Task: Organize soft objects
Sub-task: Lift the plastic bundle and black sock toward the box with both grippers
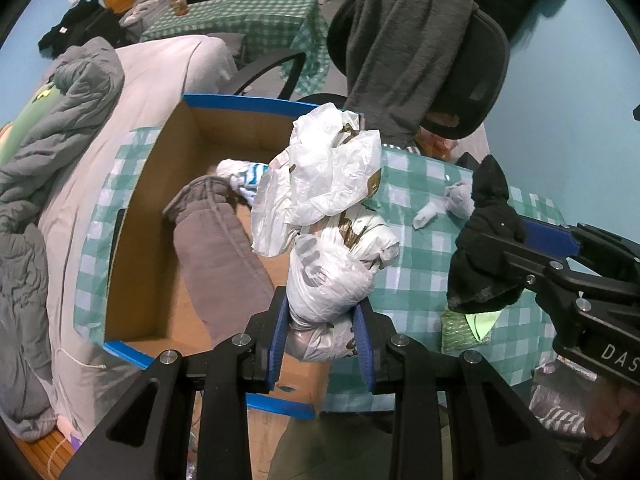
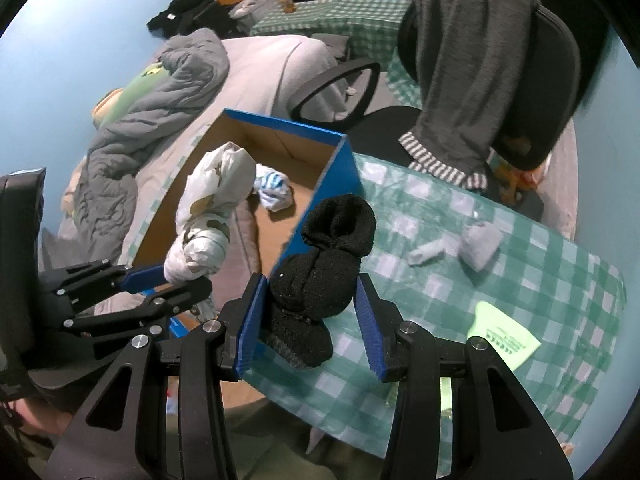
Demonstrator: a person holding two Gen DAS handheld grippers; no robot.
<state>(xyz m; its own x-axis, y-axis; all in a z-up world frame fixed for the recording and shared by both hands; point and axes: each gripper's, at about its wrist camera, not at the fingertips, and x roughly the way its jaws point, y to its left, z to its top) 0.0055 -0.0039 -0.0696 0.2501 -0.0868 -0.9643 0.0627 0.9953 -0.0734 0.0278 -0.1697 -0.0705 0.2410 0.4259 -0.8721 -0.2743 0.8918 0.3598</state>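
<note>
We are clamping our left gripper [image 1: 324,336] on a knotted white plastic bag [image 1: 328,208] over the cardboard box [image 1: 136,240], and our right gripper [image 2: 310,320] on rolled black socks [image 2: 320,272] near the checked table [image 2: 540,272].

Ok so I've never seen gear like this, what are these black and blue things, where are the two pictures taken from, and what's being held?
These are hand-held claws, one in each of a person's hands, each with a wide-angle camera looking along its two blue fingers. One picture comes from the left claw, the other from the right claw.

The left claw is clamped on a knotted white plastic bag, held over an open cardboard box. In the box lie a grey rolled cloth and a blue-striped white bundle.

The right claw grips a black rolled sock bundle, above the green checked tablecloth by the box's edge.

On that cloth lie a small grey sock and a light green paper.
</note>
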